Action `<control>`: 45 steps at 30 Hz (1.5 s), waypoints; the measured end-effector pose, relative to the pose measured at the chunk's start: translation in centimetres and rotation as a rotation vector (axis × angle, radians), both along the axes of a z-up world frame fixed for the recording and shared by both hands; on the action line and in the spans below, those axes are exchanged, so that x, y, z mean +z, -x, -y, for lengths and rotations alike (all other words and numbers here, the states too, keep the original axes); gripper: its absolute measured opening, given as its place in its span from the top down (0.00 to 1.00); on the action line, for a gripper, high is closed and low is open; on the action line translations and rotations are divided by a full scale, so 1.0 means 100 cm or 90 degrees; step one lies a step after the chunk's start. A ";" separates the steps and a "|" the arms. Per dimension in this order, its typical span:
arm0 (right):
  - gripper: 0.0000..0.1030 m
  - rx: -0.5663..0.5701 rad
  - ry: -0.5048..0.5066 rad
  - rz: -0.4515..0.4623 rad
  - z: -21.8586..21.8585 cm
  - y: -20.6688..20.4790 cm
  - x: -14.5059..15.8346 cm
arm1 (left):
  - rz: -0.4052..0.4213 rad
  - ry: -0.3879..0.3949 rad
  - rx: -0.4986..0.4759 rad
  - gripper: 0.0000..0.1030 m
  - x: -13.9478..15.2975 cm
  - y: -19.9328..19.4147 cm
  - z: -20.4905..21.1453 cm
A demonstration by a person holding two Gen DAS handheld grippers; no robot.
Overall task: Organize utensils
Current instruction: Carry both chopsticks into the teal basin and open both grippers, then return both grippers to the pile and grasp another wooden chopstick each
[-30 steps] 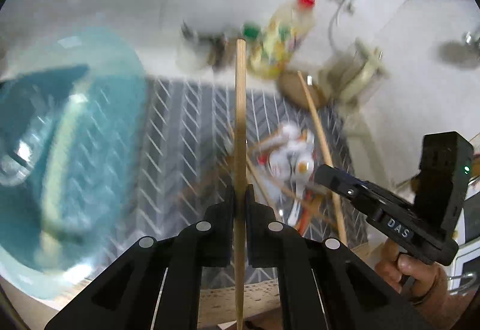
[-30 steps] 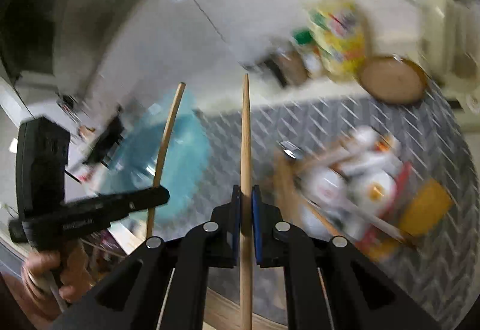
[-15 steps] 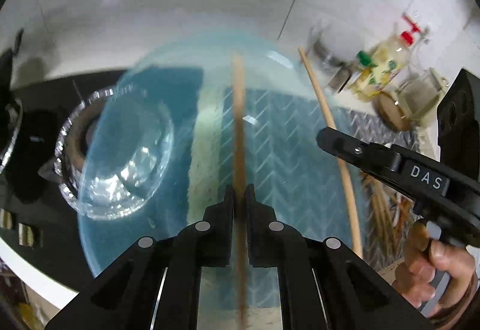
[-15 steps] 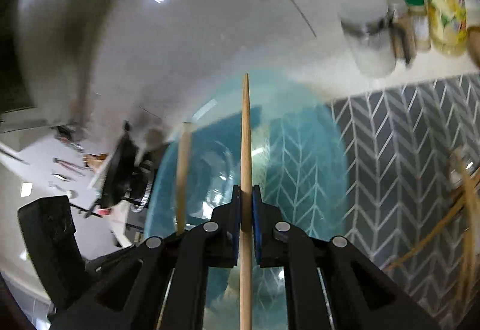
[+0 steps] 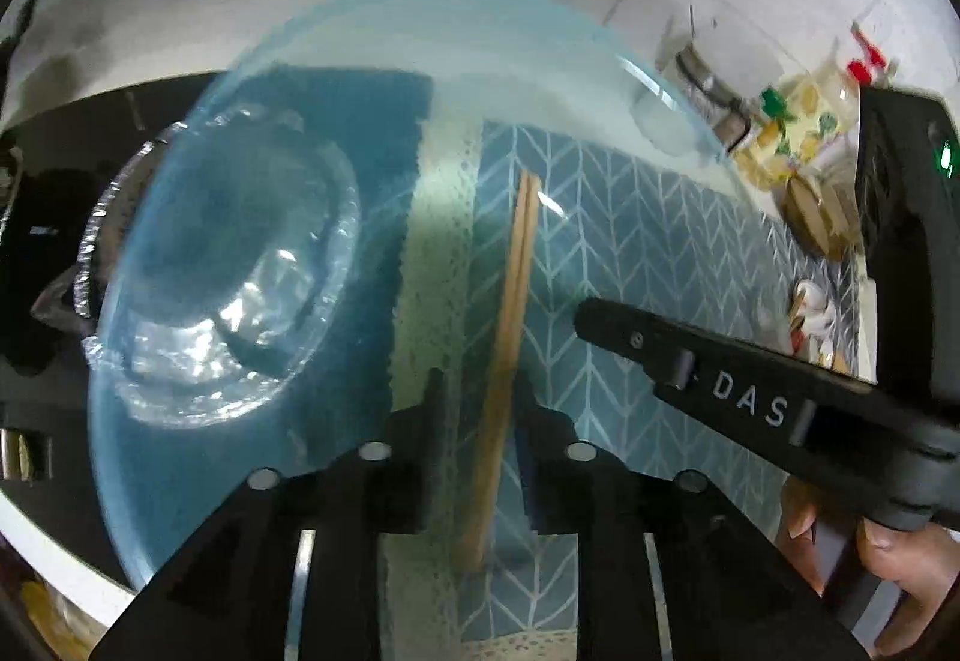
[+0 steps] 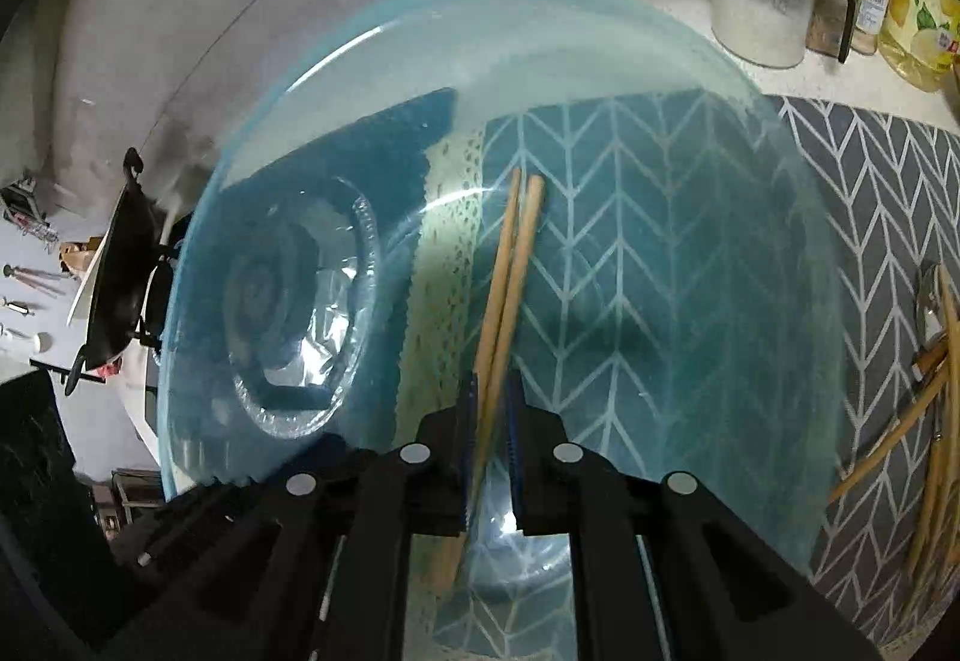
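step in hand, as judged: dropping a pair of pale wooden chopsticks [image 6: 507,277] into the large translucent blue plastic bowl [image 5: 198,132]. both sticks lay side by side at frame centre in both wrist views, over the bowl's floor.

left gripper [image 5: 480,409]: jaws had just been opening; a clear gap showed on each side of the sticks, pads off the wood. right gripper [image 6: 491,403]: jaws narrow, apparently pinching one stick between the blue pads.

to do it well: the right should let go low over the bowl, sticks parallel, then lift straight off without dragging them.

chopsticks: slim, light tan, blunt ends toward frame top. more wooden utensils [image 6: 912,409] lay on the grey herringbone mat [image 6: 870,162], right edge.
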State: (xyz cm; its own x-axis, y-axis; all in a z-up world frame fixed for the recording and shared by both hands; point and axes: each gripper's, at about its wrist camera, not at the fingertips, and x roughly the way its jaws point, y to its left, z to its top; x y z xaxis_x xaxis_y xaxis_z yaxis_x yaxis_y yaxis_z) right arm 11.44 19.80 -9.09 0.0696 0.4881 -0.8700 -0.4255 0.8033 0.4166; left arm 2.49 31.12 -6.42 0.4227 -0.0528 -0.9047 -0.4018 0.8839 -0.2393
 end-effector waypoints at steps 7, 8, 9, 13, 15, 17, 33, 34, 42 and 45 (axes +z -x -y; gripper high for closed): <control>0.91 0.001 -0.142 0.162 0.084 0.001 0.087 | 0.120 -0.065 -0.061 0.51 0.091 0.009 0.053; 0.91 0.003 -0.158 0.207 0.104 0.002 0.106 | 0.141 -0.072 -0.083 0.49 0.104 0.008 0.070; 0.90 0.003 -0.175 0.249 0.126 0.004 0.122 | 0.166 -0.063 -0.113 0.49 0.116 0.006 0.092; 0.56 -0.009 -0.188 0.360 0.207 0.007 0.144 | 0.180 -0.027 -0.182 0.47 0.111 -0.010 0.156; 0.56 -0.019 -0.158 0.396 0.244 0.006 0.132 | 0.147 -0.013 -0.196 0.47 0.086 -0.023 0.185; 0.56 -0.030 -0.120 0.365 0.273 -0.001 0.109 | 0.117 0.017 -0.202 0.47 0.058 -0.035 0.208; 0.61 -0.052 -0.066 0.216 0.380 -0.011 0.001 | -0.024 0.041 -0.143 0.73 -0.080 -0.094 0.285; 0.61 -0.050 -0.066 0.216 0.381 -0.008 0.000 | -0.024 0.031 -0.142 0.75 -0.081 -0.096 0.288; 0.71 0.011 -0.059 0.229 0.372 -0.002 -0.007 | -0.034 0.074 -0.118 0.92 -0.075 -0.092 0.265; 0.83 0.065 -0.031 0.244 0.359 -0.003 -0.017 | -0.026 0.063 -0.131 0.93 -0.066 -0.086 0.261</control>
State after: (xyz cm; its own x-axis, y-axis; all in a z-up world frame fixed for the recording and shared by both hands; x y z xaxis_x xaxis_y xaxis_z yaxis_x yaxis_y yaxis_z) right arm 11.75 -16.09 -10.83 0.3332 0.5498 -0.7660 -0.6341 0.7319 0.2495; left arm 11.05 4.97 -13.03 0.3577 -0.2233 -0.9067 -0.2267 0.9212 -0.3163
